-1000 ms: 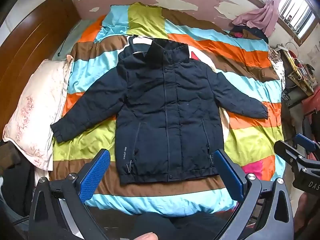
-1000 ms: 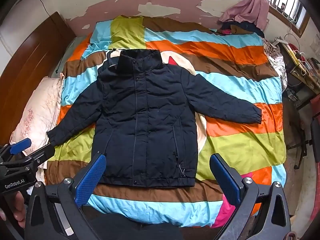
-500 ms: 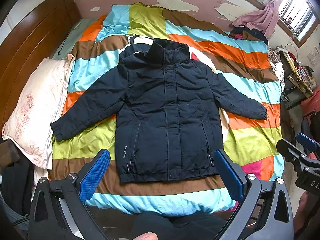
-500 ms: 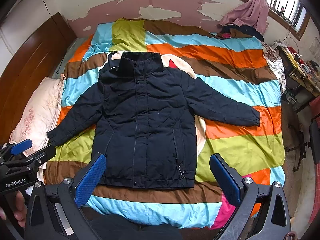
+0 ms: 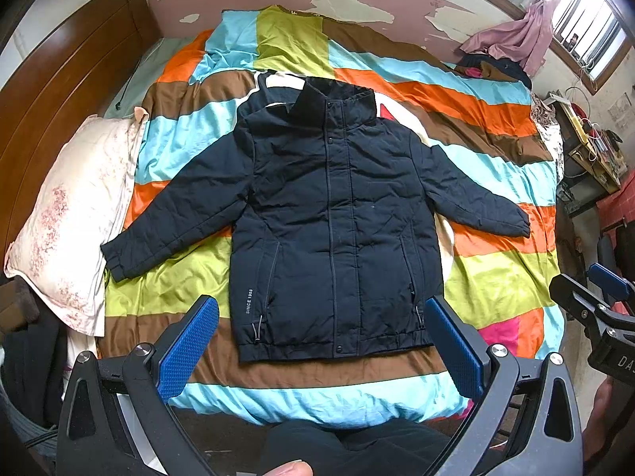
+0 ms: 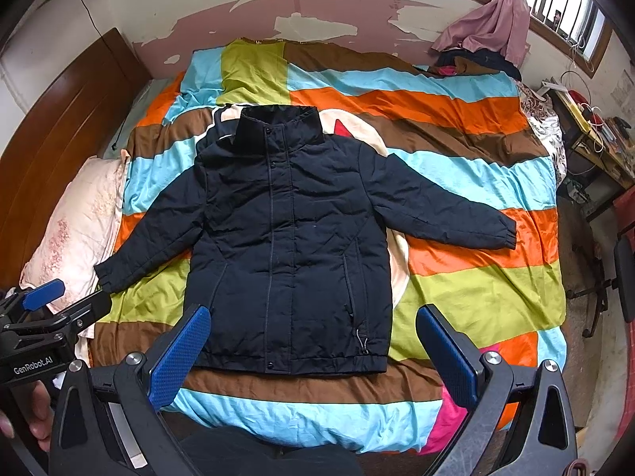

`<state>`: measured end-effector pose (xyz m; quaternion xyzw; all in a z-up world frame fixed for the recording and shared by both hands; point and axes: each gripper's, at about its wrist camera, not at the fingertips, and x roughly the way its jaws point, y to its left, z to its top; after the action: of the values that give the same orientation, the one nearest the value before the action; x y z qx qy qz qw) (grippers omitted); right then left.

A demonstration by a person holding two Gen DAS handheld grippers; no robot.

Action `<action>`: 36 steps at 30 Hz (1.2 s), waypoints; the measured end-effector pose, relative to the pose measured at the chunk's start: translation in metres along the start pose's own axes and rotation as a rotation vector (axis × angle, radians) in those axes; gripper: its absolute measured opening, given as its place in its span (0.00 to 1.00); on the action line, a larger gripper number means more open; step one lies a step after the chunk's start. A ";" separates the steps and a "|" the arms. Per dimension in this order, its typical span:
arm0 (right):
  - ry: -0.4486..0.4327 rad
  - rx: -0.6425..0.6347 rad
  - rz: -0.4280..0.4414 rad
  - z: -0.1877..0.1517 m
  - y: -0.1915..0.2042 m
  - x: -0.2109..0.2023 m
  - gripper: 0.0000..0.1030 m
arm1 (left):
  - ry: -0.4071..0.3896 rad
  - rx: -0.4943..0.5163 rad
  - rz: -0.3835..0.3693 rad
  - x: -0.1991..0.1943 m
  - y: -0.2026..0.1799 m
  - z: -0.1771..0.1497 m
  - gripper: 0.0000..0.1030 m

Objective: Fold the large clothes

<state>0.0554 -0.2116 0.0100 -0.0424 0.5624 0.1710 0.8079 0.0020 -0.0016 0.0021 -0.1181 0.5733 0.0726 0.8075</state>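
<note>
A dark navy padded jacket (image 5: pixel 337 218) lies flat in the middle of both frames, front side up and closed, on a bed covered with a shiny quilt of blue, orange, green and brown stripes (image 5: pixel 496 277). Its collar points to the top of the frame, its hem to the bottom. The sleeve in the left of the frame (image 5: pixel 166 218) spreads toward a pale flowered pillow (image 5: pixel 71 214); the other sleeve (image 6: pixel 448 214) stretches to the right of the frame. Under the jacket a cream cloth (image 6: pixel 397 254) shows a little at the edge.

The left gripper (image 5: pixel 321 341) is held above the hem, its blue pads standing wide apart with nothing between them. The right gripper (image 6: pixel 313 353) hangs in the same way, wide and empty, over the lower edge of the jacket.

I judge that no fold is made yet: the garment is only spread out and the folding is about to begin. The next move probably calls for each claw to travel outward and down to one sleeve, near the cuff, to pinch the thick cloth and bring the sleeve across the chest. The padded cloth may slip, so a deep bite seems needed.
</note>
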 end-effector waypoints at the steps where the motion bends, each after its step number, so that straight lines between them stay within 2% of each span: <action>1: 0.000 -0.001 -0.001 0.000 0.000 0.000 1.00 | -0.001 0.000 -0.001 0.000 0.000 0.000 0.98; 36: -0.004 -0.002 -0.004 0.006 0.002 -0.004 1.00 | -0.003 0.000 -0.006 0.000 0.001 0.000 0.98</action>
<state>0.0591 -0.2088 0.0159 -0.0439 0.5607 0.1701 0.8092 0.0018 -0.0007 0.0025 -0.1198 0.5719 0.0705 0.8085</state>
